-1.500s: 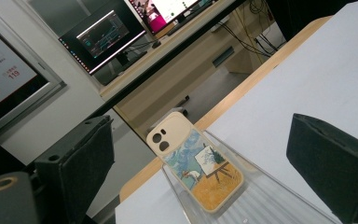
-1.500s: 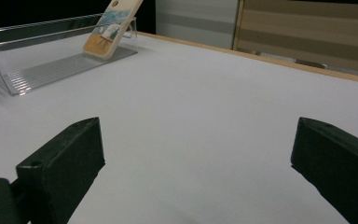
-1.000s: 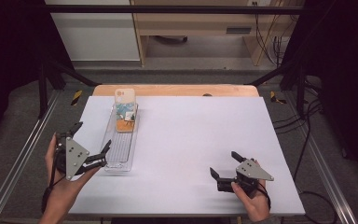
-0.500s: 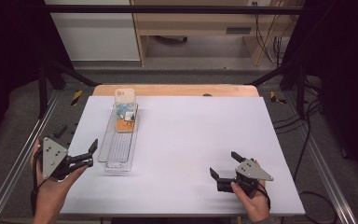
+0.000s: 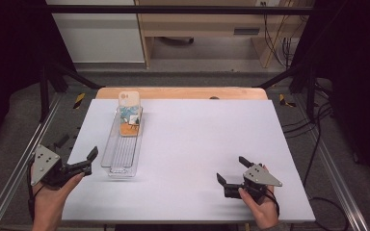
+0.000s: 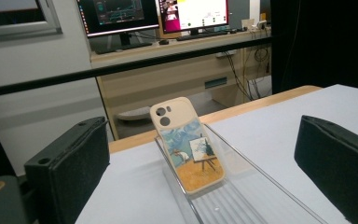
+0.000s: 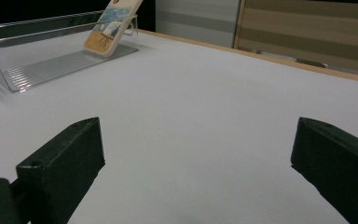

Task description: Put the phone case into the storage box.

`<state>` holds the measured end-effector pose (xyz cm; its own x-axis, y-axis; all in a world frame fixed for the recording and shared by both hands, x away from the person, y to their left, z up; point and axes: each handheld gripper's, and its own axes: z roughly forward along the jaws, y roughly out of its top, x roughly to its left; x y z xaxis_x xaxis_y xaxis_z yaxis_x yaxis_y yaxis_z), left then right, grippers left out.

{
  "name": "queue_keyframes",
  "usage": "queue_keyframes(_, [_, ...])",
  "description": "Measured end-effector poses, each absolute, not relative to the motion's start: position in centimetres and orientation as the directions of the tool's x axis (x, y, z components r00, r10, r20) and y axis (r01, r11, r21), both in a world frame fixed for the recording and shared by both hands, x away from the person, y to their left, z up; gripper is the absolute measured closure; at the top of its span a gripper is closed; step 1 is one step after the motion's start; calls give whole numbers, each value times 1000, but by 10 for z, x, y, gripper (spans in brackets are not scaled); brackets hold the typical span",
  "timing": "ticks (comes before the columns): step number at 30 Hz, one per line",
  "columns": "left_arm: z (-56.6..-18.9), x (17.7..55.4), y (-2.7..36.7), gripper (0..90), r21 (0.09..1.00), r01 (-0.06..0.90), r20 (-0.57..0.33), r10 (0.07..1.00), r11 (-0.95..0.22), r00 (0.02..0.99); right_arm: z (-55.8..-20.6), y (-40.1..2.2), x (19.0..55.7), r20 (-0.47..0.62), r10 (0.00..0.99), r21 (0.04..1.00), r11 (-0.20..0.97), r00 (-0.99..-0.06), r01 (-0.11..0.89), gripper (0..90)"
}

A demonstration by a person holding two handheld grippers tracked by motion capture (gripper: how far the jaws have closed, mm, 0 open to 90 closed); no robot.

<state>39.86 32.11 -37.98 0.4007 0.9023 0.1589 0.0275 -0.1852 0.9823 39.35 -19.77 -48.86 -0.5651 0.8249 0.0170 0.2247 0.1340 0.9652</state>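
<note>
Occlusions, edge cut-offs and illegible detail

High view: both forearms run off the frame at 6 o'clock, and the painted picture on the phone case is too small to read. Left gripper view: the clear tray is cut off at 6 o'clock; text on the monitors at 12 o'clock is illegible, their tops cropped. Right gripper view: the case top is cropped at 12 o'clock and the tray's near end at 9 o'clock.
</note>
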Motion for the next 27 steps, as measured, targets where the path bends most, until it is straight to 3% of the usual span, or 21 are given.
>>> queue_keyframes(10, [-403,398,325,30,993,62,61,904,-96,424,-489,-197,394,16,823,965,137,-567,225,26])
queue_keyframes(27, [-424,392,325,30,995,66,33,895,-70,445,-489,-196,394,14,823,964,139,-568,227,26])
